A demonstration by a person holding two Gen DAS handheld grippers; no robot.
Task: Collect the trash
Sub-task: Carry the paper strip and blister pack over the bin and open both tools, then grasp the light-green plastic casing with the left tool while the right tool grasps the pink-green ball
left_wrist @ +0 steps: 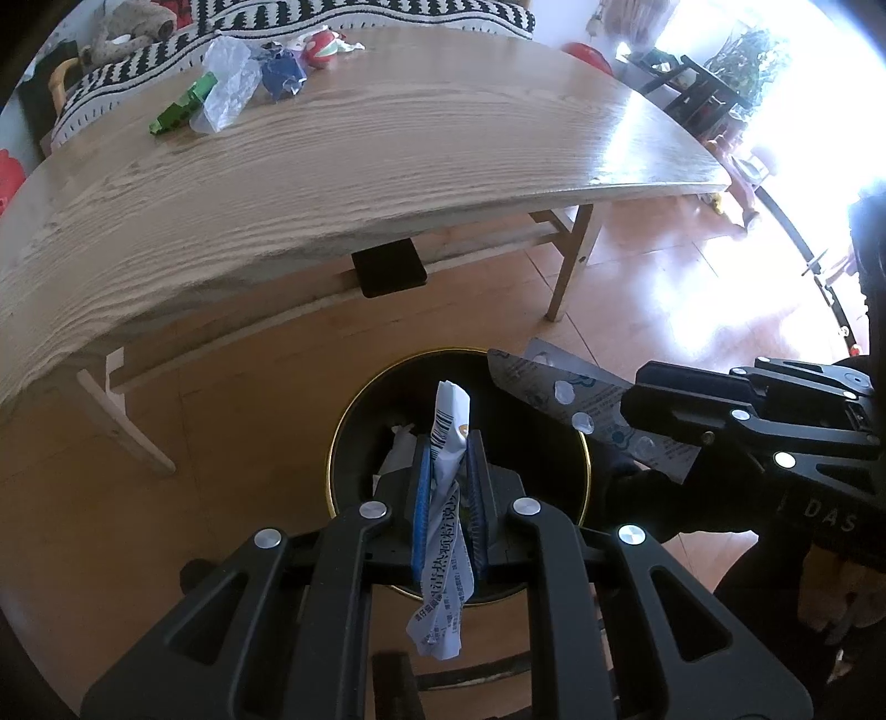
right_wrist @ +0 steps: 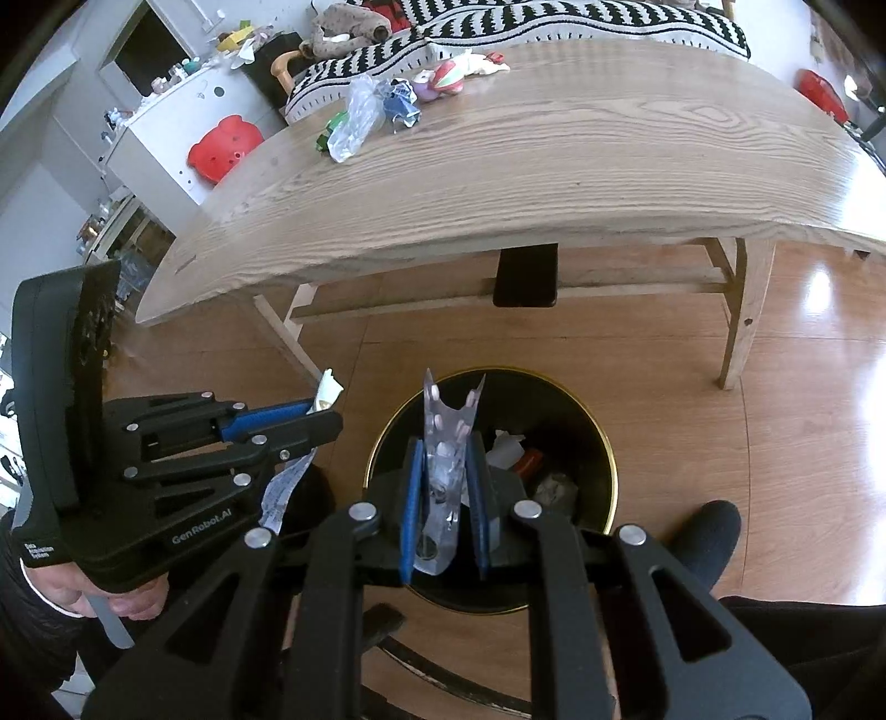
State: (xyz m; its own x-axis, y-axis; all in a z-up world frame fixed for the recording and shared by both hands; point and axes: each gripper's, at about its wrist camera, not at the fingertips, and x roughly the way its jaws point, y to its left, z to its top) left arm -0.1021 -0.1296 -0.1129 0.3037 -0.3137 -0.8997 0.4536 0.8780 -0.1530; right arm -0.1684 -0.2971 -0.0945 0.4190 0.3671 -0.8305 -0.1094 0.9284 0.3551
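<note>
Over the black bin (left_wrist: pixel 354 432), our left gripper (left_wrist: pixel 449 443) pinches a light, crumpled paper wrapper (left_wrist: pixel 446 498) at mid-length; our right gripper (right_wrist: pixel 446 448) clamps a stiff, slippery blister pack (right_wrist: pixel 443 443) above the same bin, best held flatwise.

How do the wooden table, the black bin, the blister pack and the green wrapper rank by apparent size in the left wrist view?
1. wooden table
2. black bin
3. blister pack, nearer the camera, so its rank is unsure
4. green wrapper, far off

A home living room: wooden table (right_wrist: pixel 526 166), striped sofa (right_wrist: pixel 554 22), plush toy (right_wrist: pixel 349 25).
</note>
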